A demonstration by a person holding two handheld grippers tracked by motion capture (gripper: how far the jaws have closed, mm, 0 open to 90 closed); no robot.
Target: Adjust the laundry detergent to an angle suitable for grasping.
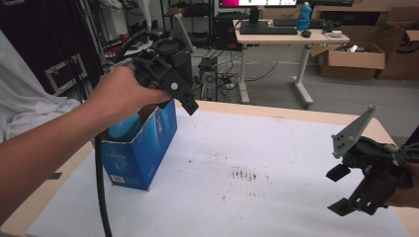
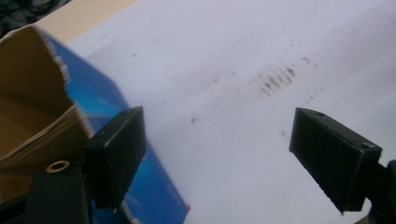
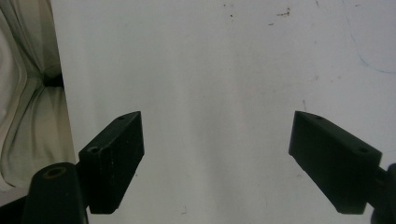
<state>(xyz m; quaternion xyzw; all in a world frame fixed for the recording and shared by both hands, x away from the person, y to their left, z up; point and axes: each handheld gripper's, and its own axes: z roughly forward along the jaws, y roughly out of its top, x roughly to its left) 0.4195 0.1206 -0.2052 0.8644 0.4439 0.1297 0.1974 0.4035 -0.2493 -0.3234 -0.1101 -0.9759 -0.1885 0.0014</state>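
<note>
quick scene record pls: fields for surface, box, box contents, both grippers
surface: table under a white sheet, dark smudges mid-sheet
box: blue carton, top open, upright at the sheet's left
contents: a light blue item stands inside, kind unclear
left gripper: open, nothing between the fingers, held above the carton's rim
right gripper: open, nothing held, over bare sheet on the right

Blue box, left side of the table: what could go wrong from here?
1. The blue box stands upright and open-topped near the table edge; the cable trailing from the left gripper hangs right beside it and could drag or tip it.
2. The turquoise item pokes above the torn rim; the open left gripper, close over the box, could clip it.
</note>
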